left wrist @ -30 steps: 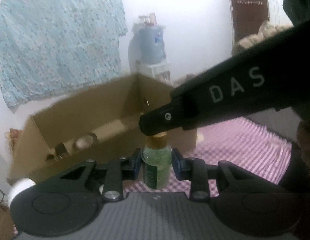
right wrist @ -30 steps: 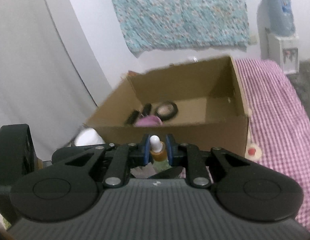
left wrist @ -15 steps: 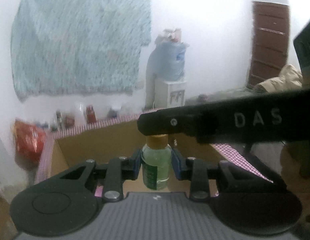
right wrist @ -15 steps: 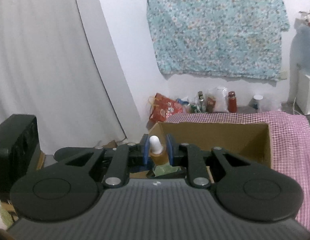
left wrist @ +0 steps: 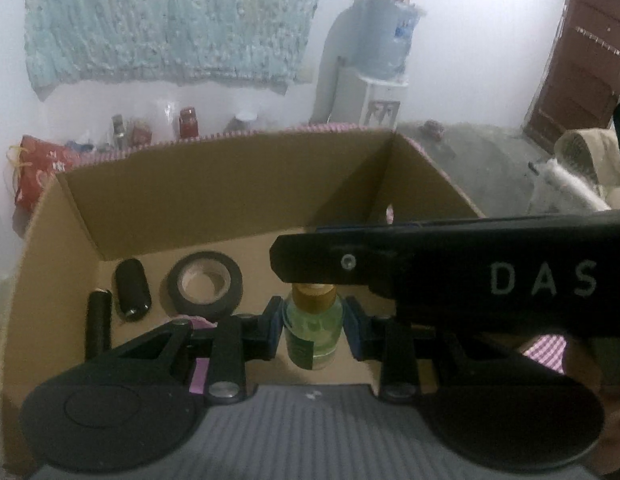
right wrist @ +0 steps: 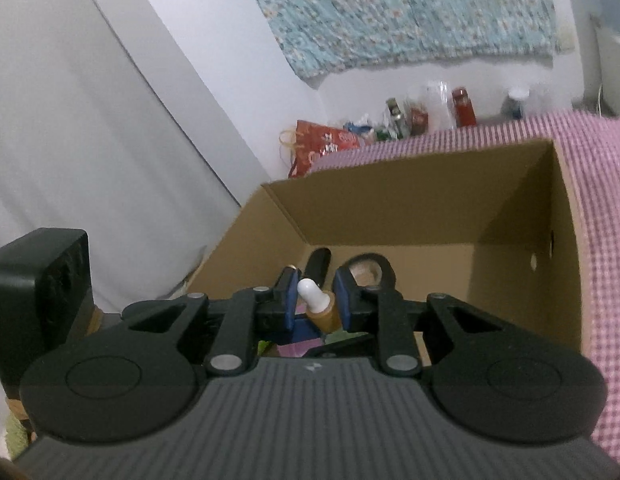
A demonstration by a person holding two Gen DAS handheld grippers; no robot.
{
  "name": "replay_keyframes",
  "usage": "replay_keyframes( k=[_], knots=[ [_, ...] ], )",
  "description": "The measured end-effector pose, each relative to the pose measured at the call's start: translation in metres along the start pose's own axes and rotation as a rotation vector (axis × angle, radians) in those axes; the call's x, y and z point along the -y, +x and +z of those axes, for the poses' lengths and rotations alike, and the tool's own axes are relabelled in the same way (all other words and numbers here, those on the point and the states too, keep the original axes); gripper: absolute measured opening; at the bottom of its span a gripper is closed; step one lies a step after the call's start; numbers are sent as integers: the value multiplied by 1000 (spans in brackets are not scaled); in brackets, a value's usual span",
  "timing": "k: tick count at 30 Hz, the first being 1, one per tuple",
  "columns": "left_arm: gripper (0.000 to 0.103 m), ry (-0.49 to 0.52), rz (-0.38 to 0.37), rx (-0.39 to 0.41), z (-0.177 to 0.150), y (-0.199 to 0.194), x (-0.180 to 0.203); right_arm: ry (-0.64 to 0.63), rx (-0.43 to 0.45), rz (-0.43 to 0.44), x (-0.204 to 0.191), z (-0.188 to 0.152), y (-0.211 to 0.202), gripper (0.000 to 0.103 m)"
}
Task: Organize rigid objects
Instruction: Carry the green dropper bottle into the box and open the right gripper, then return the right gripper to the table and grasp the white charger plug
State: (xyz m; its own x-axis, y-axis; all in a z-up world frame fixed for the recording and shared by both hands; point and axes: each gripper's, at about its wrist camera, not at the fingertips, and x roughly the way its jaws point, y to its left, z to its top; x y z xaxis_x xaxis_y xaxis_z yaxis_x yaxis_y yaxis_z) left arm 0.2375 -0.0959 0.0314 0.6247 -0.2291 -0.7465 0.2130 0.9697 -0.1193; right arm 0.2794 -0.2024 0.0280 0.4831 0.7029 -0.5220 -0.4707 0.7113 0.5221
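My left gripper [left wrist: 313,322] is shut on a small green glass bottle [left wrist: 312,330] with a wooden collar, held upright over the open cardboard box [left wrist: 230,168]. The right tool's black housing [left wrist: 450,276] crosses above the bottle's top. In the right wrist view the right gripper [right wrist: 315,300] has its jaws opening around the bottle's dropper top [right wrist: 320,310]. That white bulb on a wooden collar now leans left, with a gap at the left pad. The cardboard box [right wrist: 430,208] lies just beyond it.
In the box lie a black tape roll [left wrist: 206,284], two black cylinders [left wrist: 132,294] and something pink. The box rests on a pink checked cloth [right wrist: 598,240]. Jars and a red bag [left wrist: 34,176] line the wall; a water dispenser [left wrist: 382,48] stands behind.
Both grippers have moved over the box with the bottle, so its inside now shows. The right jaws have spread a little and the dropper top has tilted between them.
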Motion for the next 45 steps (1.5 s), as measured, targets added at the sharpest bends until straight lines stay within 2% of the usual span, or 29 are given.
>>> replay_keyframes(
  k=[4, 6, 8, 11, 13, 16, 20, 25, 29, 34, 37, 40, 43, 45],
  knots=[
    [33, 13, 9, -27, -6, 9, 0, 53, -24, 26, 16, -12, 9, 20],
    [33, 12, -2, -26, -7, 9, 0, 99, -42, 71, 26, -17, 15, 20],
    [33, 29, 13, -21, -7, 8, 1, 111, -45, 73, 29, -21, 16, 20],
    [46, 43, 23, -12, -8, 4, 5, 125, -35, 73, 31, -23, 13, 21],
    [62, 37, 22, 4, -9, -2, 7, 139, -14, 82, 33, -22, 7, 23],
    [76, 45, 17, 42, -10, -16, 8, 152, 29, 81, 30, -22, -9, 28],
    [84, 54, 5, 94, -18, -46, 9, 157, 89, 84, 19, -24, -46, 31],
    [93, 60, -71, 157, -39, -97, 9, 134, 157, 70, -3, -45, -107, 34],
    [96, 116, -92, 203, -68, -132, 12, 109, 198, 46, -19, -72, -153, 41],
    [96, 143, -144, 182, -106, -142, 11, 167, 189, 19, -25, -113, -175, 41],
    [96, 152, -153, 140, -129, -128, 14, 227, 157, 19, -23, -138, -165, 41],
    [95, 153, -121, 99, -144, -107, 18, 276, 109, 12, -21, -158, -144, 41],
    [94, 171, -84, 82, -153, -86, 22, 300, 65, -4, -22, -166, -115, 41],
    [89, 176, -67, 74, -157, -76, 23, 328, 40, 4, -19, -165, -96, 41]
  ],
)
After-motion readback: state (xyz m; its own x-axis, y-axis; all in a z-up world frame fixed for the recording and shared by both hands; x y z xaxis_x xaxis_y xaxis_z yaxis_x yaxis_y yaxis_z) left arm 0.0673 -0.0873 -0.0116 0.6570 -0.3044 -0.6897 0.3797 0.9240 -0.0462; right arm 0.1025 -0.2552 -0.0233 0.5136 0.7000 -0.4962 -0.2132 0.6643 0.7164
